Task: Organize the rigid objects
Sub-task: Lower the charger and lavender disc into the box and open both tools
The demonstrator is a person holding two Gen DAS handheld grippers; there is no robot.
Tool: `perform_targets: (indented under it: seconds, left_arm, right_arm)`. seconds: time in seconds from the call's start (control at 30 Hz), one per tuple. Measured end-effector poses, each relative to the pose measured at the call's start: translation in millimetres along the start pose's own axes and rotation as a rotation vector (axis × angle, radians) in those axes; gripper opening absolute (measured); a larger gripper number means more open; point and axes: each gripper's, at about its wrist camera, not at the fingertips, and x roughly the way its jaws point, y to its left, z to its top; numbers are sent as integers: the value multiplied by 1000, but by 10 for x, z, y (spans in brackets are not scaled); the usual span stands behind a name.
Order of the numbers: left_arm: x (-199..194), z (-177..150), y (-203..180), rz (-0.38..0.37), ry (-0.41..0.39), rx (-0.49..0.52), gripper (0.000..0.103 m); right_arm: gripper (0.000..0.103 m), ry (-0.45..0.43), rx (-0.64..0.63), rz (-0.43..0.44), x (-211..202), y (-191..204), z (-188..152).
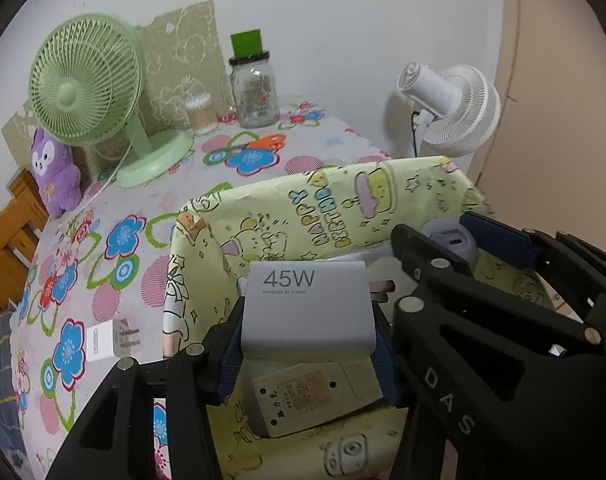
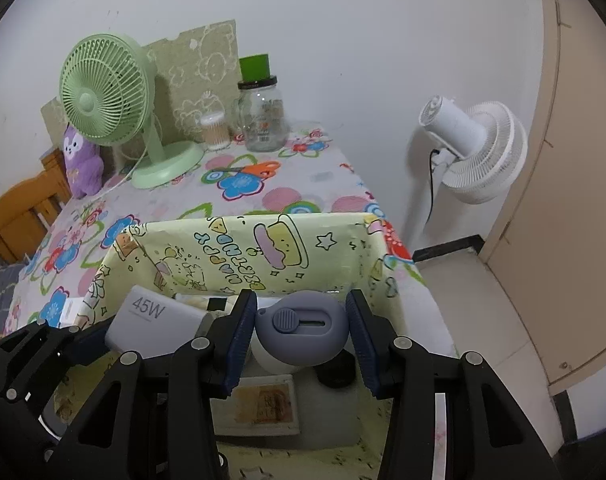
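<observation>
Tool on the left (image 1: pixel 309 344) is clamped on the 45W charger (image 1: pixel 307 308); right tool (image 2: pixel 301 340) grips a purple cutter (image 2: pixel 303 330), both held directly above the yellow box (image 2: pixel 263 256) on the worktop (image 2: pixel 263 184)

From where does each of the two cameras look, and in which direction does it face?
Left wrist view: sits on the left gripper, looking down into the yellow cartoon-print box; its jaws hold a grey 45W charger block, and the right gripper crosses at right.
Right wrist view: sits on the right gripper, facing the same box; its jaws hold a lilac oval utility cutter, and the left gripper shows at lower left.
Both share the box, the charger, the green desk fan and the flowered tablecloth.
</observation>
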Motion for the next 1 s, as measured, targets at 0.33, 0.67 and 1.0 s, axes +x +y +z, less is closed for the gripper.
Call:
perform_targets:
  seconds: [0.33,0.67,1.0]
  left_arm:
    - [60,63,64,11,-16,-14,63]
    - [-178,-2,83,1,-83,6,88]
    - [-477,-157,149,-3,-146,14,95]
  right_arm:
    - [59,-2,19,-21,106,9,77]
    - [84,-44,46,-23,-123,70,21]
    - [92,-74,43,-38,-438,211,-92]
